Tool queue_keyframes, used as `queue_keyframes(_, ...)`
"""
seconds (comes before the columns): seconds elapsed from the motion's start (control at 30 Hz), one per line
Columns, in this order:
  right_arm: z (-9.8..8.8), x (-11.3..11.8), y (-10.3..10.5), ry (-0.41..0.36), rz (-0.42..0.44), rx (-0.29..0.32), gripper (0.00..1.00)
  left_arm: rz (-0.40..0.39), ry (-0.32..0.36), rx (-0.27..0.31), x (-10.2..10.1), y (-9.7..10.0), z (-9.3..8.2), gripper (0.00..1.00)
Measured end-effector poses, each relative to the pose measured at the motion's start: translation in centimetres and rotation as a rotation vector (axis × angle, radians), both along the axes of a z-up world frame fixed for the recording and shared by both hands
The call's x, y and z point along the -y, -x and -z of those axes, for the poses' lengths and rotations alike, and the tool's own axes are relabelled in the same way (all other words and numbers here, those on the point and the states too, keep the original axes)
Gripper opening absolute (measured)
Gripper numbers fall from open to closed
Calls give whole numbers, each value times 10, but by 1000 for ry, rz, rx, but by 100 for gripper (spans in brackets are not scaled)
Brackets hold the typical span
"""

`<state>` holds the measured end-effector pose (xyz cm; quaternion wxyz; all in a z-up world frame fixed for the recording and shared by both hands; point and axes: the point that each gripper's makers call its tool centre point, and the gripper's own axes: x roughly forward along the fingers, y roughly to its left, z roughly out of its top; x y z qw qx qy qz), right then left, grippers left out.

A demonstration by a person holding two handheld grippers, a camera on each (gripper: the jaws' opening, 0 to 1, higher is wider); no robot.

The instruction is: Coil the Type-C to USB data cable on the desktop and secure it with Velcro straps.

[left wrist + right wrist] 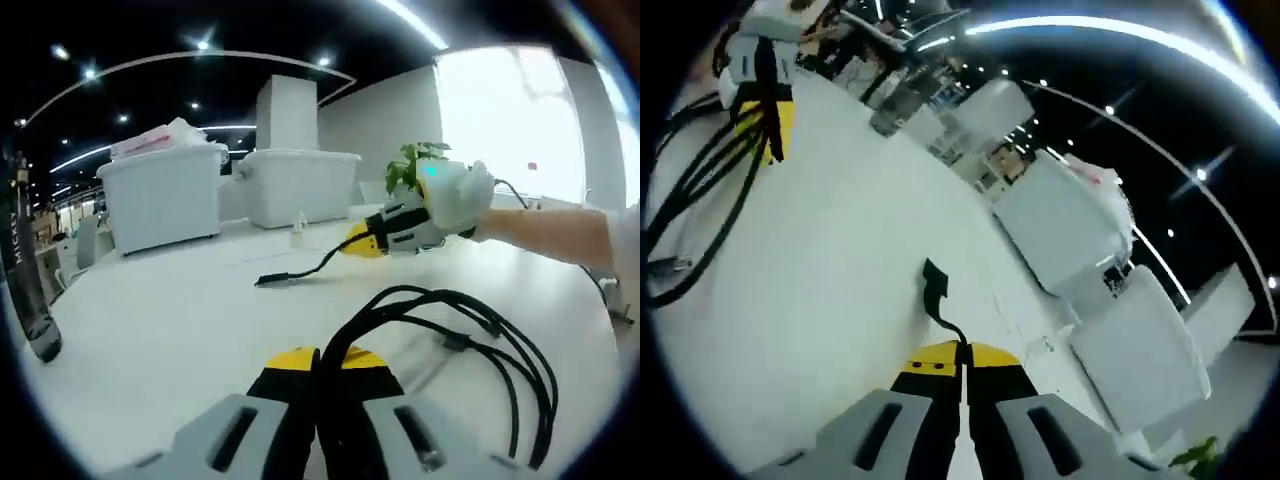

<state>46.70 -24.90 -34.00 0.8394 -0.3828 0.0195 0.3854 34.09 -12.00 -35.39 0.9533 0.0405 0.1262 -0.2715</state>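
Observation:
The black data cable (470,330) lies in several loops on the white desktop (180,320). My left gripper (320,362) is shut on the gathered loops near their left end. A small grey plug (455,342) rests among the strands. My right gripper (362,243), held by a gloved hand (455,195), is shut on the cable's free tail further back; the tail ends in a black plug (270,281). In the right gripper view that tail (940,310) rises from my shut right gripper (962,360) to its plug (932,273), and the left gripper (760,95) holds the loops (700,200) at upper left.
Two white lidded bins (160,195) (300,185) stand at the desk's far side, with a small bottle (297,232) and a potted plant (415,165) near them. A black pole (25,280) stands at the left edge. The bins (1070,220) sit right of the tail.

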Motion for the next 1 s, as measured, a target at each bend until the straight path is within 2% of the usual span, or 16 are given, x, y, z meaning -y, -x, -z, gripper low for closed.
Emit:
queue_keyframes(0.07, -4, 22, 15, -49, 23, -23, 1, 8, 0, -4, 6, 1, -2, 7)
queue_keyframes(0.13, -9, 47, 39, -116, 44, -49, 1, 22, -17, 11, 11, 0, -7, 7)
queue_keyframes(0.23, -11, 68, 67, -250, 91, -146, 1, 31, -13, 9, 29, 9, -12, 7)
queue_keyframes(0.33, -10, 75, 91, -351, 109, -242, 2, 18, -19, 12, 44, 22, -11, 7)
queue_keyframes(0.37, -8, 76, 100, -409, 118, -297, 2, 16, -17, 16, 46, 25, -11, 7)
queue_keyframes(0.43, -3, 77, 118, -480, 132, -394, 2, 22, 15, 20, 56, 35, -13, 7)
queue_keyframes(0.5, -1, 79, 130, -535, 150, -447, 2, 36, 61, 13, 65, 45, -15, 7)
queue_keyframes(0.63, 11, 80, 146, -483, 161, -423, 2, 58, 79, 31, 77, 63, -19, 7)
queue_keyframes(0.77, 15, 73, 157, -484, 133, -433, 2, 92, 117, 32, 88, 77, -26, 7)
queue_keyframes(1.0, 17, 66, 174, -465, 87, -416, 2, 63, 117, 42, 80, 82, -33, 7)
